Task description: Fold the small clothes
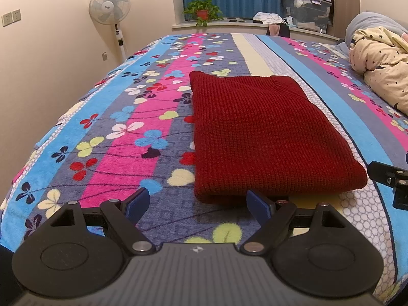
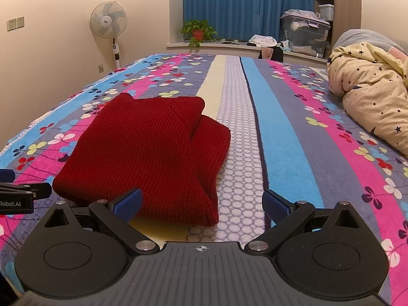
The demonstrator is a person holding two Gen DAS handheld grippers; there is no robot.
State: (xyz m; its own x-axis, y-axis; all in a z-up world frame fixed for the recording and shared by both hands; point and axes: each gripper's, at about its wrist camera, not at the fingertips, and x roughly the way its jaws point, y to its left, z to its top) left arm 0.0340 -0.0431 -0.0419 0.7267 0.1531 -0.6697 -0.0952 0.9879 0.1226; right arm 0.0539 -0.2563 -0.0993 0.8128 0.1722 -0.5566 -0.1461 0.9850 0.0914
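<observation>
**Folded red knit on the bed, both my grippers released**

At the bottom of each wrist view my tools sit low over the striped bedspread (image 1: 158,117). My left gripper (image 1: 197,204) has its blue pads spread wide, grasping nothing; my right gripper (image 2: 202,202) is spread just as wide, its left pad in front of the near edge of the red knit garment (image 2: 142,153). That garment (image 1: 265,132) lies folded in a thick rectangle mid-frame on the bedspread, a second layer peeking out on its right side. Farther back, at right, a star-printed quilt (image 2: 369,102) is bunched up. On the sill at upper right stands a clear lidded storage bin (image 2: 306,33) stuffed with pale and dark items I cannot identify.
</observation>
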